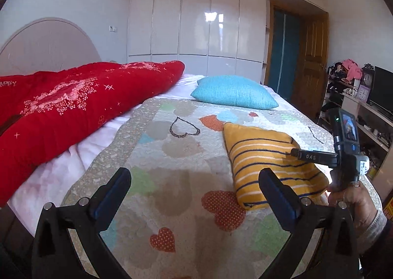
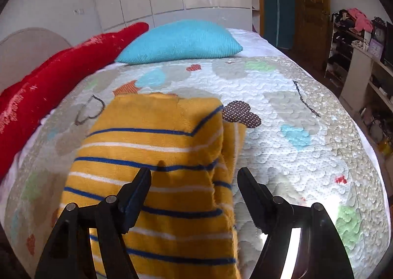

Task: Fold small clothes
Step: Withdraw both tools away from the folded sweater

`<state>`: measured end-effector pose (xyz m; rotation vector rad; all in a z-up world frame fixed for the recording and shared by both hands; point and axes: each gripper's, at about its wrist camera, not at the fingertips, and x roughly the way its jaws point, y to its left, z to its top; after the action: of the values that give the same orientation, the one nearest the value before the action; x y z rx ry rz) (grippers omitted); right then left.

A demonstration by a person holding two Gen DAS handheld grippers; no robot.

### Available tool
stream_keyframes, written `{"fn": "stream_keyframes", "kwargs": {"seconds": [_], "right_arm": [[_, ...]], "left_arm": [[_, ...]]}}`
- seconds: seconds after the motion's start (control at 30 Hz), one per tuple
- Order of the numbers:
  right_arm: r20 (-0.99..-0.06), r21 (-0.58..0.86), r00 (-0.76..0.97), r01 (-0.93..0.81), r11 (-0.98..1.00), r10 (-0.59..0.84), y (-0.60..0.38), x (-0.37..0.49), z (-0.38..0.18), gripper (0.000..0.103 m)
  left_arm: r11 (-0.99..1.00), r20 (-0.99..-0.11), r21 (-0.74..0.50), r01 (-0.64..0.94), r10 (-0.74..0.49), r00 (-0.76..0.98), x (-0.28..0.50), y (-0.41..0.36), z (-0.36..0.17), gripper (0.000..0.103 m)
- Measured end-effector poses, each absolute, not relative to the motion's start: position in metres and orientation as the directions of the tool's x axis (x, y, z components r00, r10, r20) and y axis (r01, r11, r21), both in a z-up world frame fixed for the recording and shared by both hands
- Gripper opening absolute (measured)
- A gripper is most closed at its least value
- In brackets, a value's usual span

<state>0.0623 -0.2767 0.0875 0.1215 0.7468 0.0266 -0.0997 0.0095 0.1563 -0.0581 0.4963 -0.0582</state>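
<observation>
My right hand-held gripper [image 2: 194, 175] hangs wide open, holding nothing, over the folded yellow striped top [image 2: 157, 171] near the bed's [image 2: 307, 156] right edge; left hand-held gripper [image 1: 195, 180] is open and empty too. I'd say pinch both layers at the fold; drag slowly so it stays flat.

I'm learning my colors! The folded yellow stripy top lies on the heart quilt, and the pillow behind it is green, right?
Almost. The pillow is blue, not green, as the right wrist view shows clearly. The rest is right: the folded yellow stripy top does lie on the heart quilt, with the pillow behind it.
</observation>
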Motion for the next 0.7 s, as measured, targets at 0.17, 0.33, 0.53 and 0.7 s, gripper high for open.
{"fn": "stream_keyframes", "kwargs": {"seconds": [0.17, 0.33, 0.53, 0.7], "right_arm": [[-0.612, 0.135, 0.776, -0.086, 0.987, 0.151, -0.259, 0.01, 0.084, 0.078], [-0.71, 0.114, 0.695, -0.048, 0.992, 0.115, -0.262, 0.006, 0.042, 0.079], [-0.661, 0.14, 0.748, 0.039, 0.989, 0.064, -0.284, -0.044, 0.063, 0.083], [-0.658, 0.067, 0.752, 0.103, 0.992, -0.034, -0.298, -0.078, 0.061, 0.085]], "left_arm": [[0.996, -0.509, -0.053, 0.074, -0.091, 0.856, -0.104, -0.006, 0.144, 0.103], [0.996, -0.512, -0.016, 0.088, -0.084, 0.855, -0.114, -0.017, 0.143, 0.103], [0.997, -0.58, 0.006, 0.072, -0.055, 0.813, -0.113, -0.023, 0.127, 0.103], [0.997, -0.639, 0.035, 0.075, -0.035, 0.768, -0.11, -0.036, 0.11, 0.103]]}}
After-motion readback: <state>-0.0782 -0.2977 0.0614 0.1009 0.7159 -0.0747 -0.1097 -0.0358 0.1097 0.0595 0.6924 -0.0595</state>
